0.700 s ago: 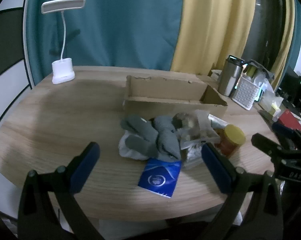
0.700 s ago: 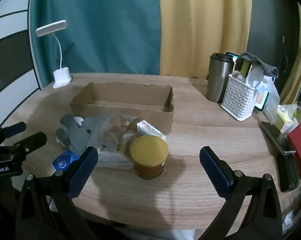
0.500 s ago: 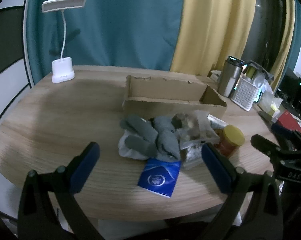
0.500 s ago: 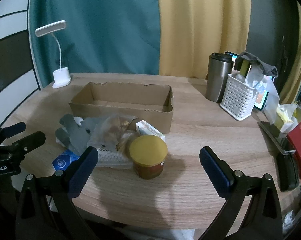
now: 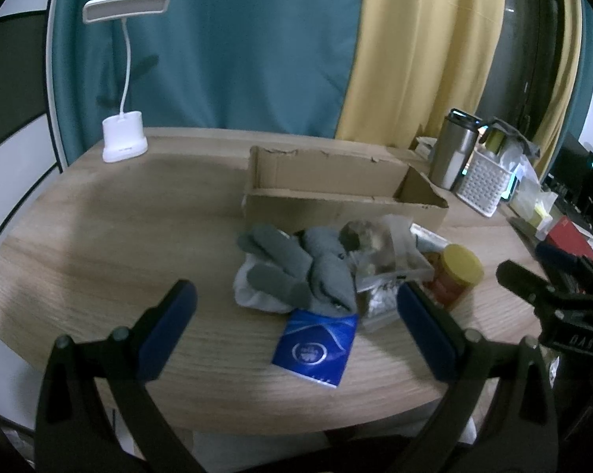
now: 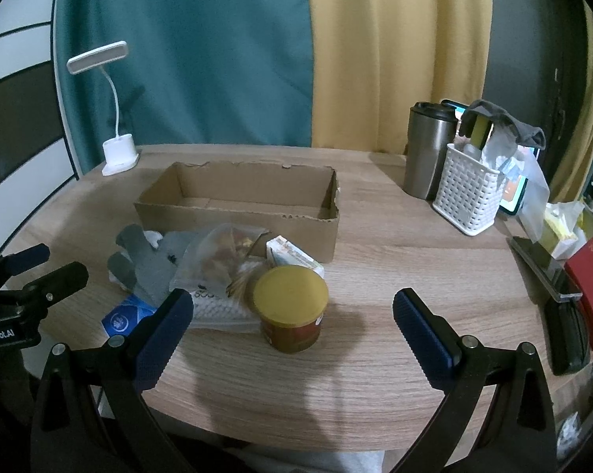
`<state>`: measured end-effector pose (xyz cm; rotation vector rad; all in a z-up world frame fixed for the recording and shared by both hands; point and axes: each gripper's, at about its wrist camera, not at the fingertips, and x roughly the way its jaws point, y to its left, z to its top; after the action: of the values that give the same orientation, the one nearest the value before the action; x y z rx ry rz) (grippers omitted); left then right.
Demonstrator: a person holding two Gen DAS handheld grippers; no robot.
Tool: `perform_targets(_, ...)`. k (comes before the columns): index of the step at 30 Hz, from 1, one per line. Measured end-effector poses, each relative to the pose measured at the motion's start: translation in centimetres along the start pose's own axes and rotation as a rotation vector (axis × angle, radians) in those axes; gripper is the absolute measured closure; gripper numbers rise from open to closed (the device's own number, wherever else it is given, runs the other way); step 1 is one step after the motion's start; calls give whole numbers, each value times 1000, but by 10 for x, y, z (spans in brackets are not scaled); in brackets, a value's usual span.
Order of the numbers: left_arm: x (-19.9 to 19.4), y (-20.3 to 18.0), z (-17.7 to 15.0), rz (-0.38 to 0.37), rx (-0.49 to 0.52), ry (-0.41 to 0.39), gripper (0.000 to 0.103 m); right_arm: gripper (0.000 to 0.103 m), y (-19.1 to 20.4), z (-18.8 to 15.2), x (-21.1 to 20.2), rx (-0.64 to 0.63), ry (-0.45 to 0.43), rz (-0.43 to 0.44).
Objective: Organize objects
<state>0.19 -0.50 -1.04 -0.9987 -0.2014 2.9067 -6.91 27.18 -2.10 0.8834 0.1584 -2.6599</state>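
An open cardboard box (image 6: 237, 201) lies empty mid-table. In front of it sits a heap: grey gloves (image 5: 296, 264), a clear snack bag (image 6: 221, 252), a small carton (image 6: 292, 256), a yellow-lidded jar (image 6: 290, 307) and a blue packet (image 5: 314, 347). My left gripper (image 5: 296, 331) is open above the table's near edge, the blue packet showing between its fingers further off. My right gripper (image 6: 292, 327) is open too, short of the jar, touching nothing. Each gripper shows at the edge of the other's view.
A white desk lamp (image 6: 117, 153) stands at the back left. A steel tumbler (image 6: 428, 149) and a stuffed white basket (image 6: 465, 197) stand at the back right. A red book (image 6: 592, 283) and dark items lie along the right edge. Curtains hang behind the table.
Both views have drawn back slightly from the heap; the objects sit a touch higher and smaller. Nothing on the table has moved and both grippers stay open.
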Motion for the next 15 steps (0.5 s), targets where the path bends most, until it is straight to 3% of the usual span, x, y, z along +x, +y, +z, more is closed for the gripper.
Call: perform_targets(15, 1, 0, -2, -1, 0, 7, 1, 0, -3, 0, 1, 7, 6, -2)
